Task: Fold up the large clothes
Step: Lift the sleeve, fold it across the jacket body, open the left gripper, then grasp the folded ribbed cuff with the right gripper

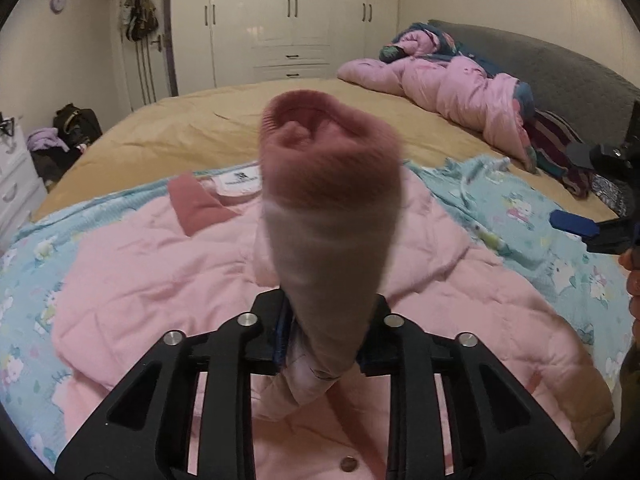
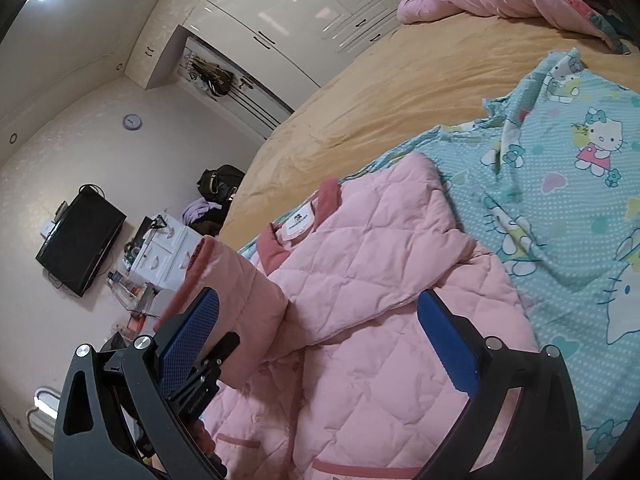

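Jacket: a pink quilted jacket (image 1: 152,280) lies spread flat on the bed, on top of the Hello Kitty sheet, collar end pointing toward the wardrobe.
Collar: the dark pink collar (image 1: 200,208) and a white label (image 1: 240,178) sit at the jacket's far end.
Sleeve: one sleeve (image 1: 332,216) is lifted off the jacket body and stands up in front of the left camera, blurred, its dark pink ribbed cuff (image 1: 320,120) open at the top.
Left gripper: the left gripper (image 1: 324,344) has its fingers pressed together on the lower part of the raised sleeve, above the middle of the jacket.
Right gripper: the right gripper (image 2: 320,344) hovers over the jacket's lower half with its blue-padded fingers (image 2: 448,340) spread wide, holding nothing; the raised sleeve shows just behind its left finger.
Button: a round dark pink button (image 1: 349,465) shows on the jacket's near edge, below the left gripper.
Sheet: the turquoise Hello Kitty sheet (image 2: 568,168) spreads out from under the jacket on both sides, over the tan bed cover (image 1: 192,120).
Duvet: a bunched pink duvet (image 1: 448,88) lies well apart from the jacket, at the headboard end of the bed.
Wardrobe: a white wardrobe (image 1: 280,20) stands beyond the bed, far from the jacket.
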A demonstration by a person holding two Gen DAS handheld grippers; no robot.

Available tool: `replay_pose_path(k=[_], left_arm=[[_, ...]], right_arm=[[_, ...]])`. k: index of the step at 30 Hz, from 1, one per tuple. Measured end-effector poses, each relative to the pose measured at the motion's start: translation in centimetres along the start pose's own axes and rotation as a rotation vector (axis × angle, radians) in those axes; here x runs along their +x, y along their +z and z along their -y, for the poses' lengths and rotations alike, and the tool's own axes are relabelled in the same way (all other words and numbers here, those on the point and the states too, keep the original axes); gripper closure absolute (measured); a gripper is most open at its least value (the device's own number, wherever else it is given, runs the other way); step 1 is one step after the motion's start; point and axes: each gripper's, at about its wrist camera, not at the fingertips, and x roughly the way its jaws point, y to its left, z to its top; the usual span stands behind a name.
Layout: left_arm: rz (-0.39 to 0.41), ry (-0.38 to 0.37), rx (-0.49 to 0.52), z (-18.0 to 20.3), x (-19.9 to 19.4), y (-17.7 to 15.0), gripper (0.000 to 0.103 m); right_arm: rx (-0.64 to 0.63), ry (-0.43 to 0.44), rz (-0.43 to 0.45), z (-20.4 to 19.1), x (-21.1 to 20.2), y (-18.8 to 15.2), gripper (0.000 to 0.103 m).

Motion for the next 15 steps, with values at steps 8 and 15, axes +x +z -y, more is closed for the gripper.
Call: replay_pose_path(k=[8, 15], left_arm=[[-0.102, -0.054, 0.082, 3.2, 1.0, -2.0, 0.019], [-0.102, -0.121, 0.069, 3.4, -1.9, -2.5, 0.009]], right_arm=[[0.018, -0.012, -0.023, 0.6, 0.6, -0.4, 0.004], [0.027, 0.001, -0.079, 0.2, 2.7, -1.3, 0.004]])
